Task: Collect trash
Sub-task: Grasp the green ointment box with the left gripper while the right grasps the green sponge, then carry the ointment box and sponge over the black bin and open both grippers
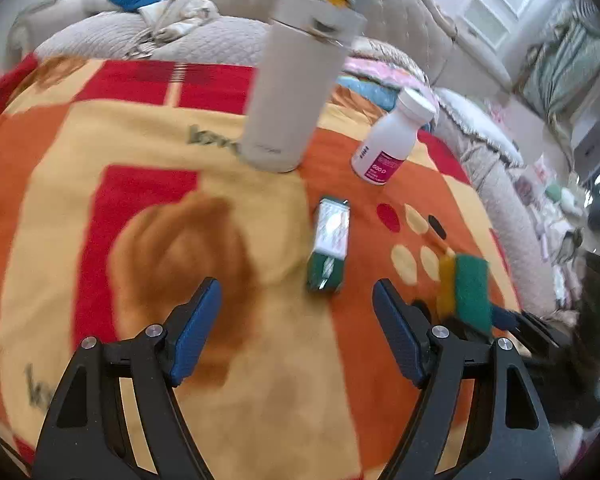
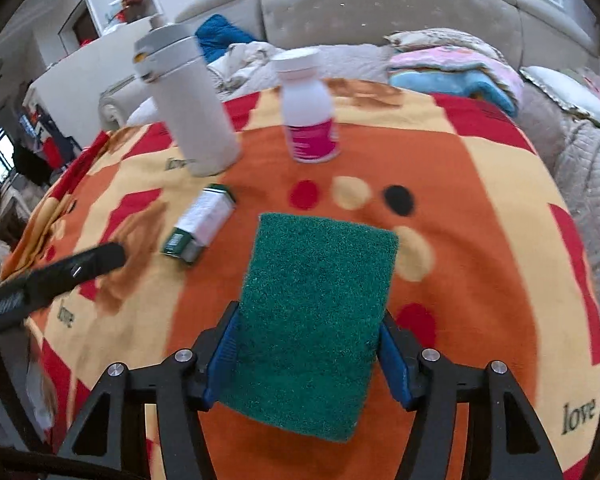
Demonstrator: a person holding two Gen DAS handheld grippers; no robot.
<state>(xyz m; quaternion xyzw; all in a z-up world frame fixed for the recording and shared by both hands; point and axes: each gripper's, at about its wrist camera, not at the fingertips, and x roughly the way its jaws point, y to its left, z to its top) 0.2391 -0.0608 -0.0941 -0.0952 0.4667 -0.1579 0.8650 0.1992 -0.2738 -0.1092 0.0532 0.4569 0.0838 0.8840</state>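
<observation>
My right gripper [image 2: 308, 344] is shut on a green and yellow scouring sponge [image 2: 316, 320], held above the blanket; the sponge also shows in the left wrist view [image 1: 466, 292]. My left gripper [image 1: 296, 316] is open and empty, low over the blanket, just short of a small green and white box [image 1: 330, 240] lying flat; the box also shows in the right wrist view [image 2: 200, 224]. A white bottle with a pink label [image 1: 388, 144] [image 2: 308, 112] stands behind it. A tall beige tumbler [image 1: 292, 84] [image 2: 188, 108] stands further left.
An orange, red and yellow blanket [image 1: 100, 208] [image 2: 480, 208] covers the bed. Folded bedding [image 2: 452, 68] and a padded headboard [image 2: 380, 8] lie behind. The left gripper's finger [image 2: 80, 268] shows at the left of the right wrist view. Room clutter [image 1: 552, 184] lies beyond the bed.
</observation>
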